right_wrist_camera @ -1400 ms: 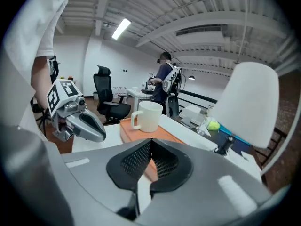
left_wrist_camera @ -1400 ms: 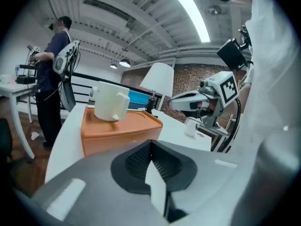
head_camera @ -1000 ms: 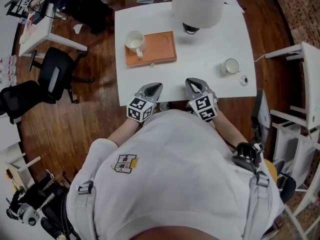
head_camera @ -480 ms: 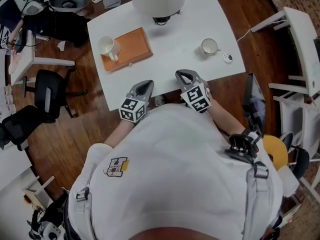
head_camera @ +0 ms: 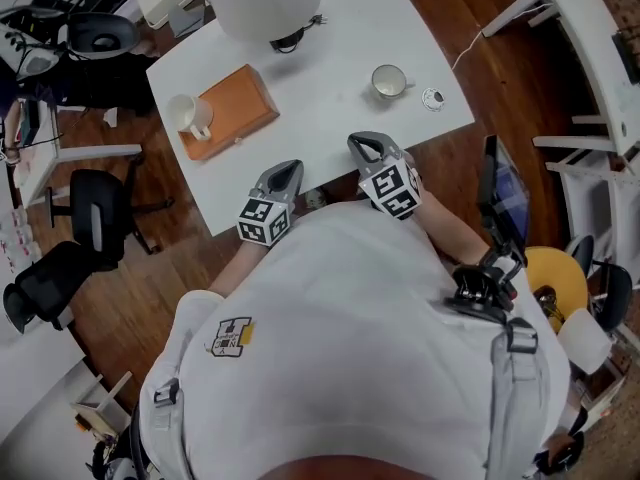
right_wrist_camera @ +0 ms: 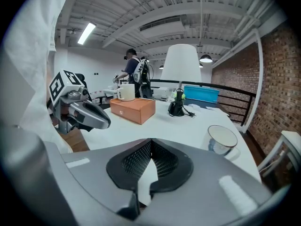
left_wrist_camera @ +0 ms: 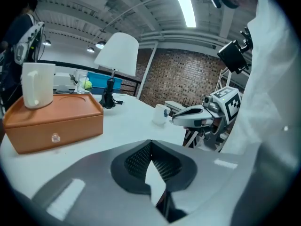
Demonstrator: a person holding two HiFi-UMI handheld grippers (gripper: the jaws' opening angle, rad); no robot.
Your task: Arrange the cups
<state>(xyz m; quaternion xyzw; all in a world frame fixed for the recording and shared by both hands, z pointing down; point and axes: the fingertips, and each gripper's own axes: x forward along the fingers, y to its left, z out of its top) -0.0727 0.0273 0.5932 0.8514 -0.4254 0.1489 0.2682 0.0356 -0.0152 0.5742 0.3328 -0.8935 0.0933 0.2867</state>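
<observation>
Fingers together and empty, your right gripper hangs at the surface edge, the loose cup just above it in frame; your left gripper, likewise closed, is nearer the second cup on the box, upper left.

Pretty sure loft-style office or lab space: brick wall, exposed ceiling ducts, strip light, black swivel chairs, white table, wood floor, person wearing gear at back.
</observation>
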